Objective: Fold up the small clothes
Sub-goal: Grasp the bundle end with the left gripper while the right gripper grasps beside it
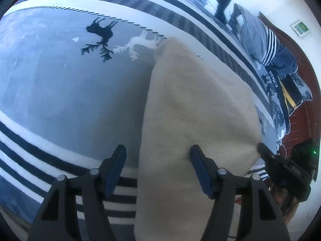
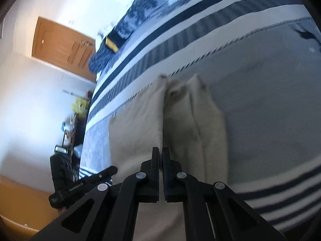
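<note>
Left gripper jaws apart, straddling cream garment's edge at 6 o'clock on deer-print bedspread, unclamped. Right gripper closed; hold on cloth unclear. Best clamp left edge before lifting, keep hem taut.

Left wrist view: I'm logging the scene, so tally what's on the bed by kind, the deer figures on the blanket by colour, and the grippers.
Beige garment: 1
Dark deer figure: 1
White deer figure: 1
Heap of other clothes: 1
Hand-held gripper: 2, left, right
Total: 6
</note>
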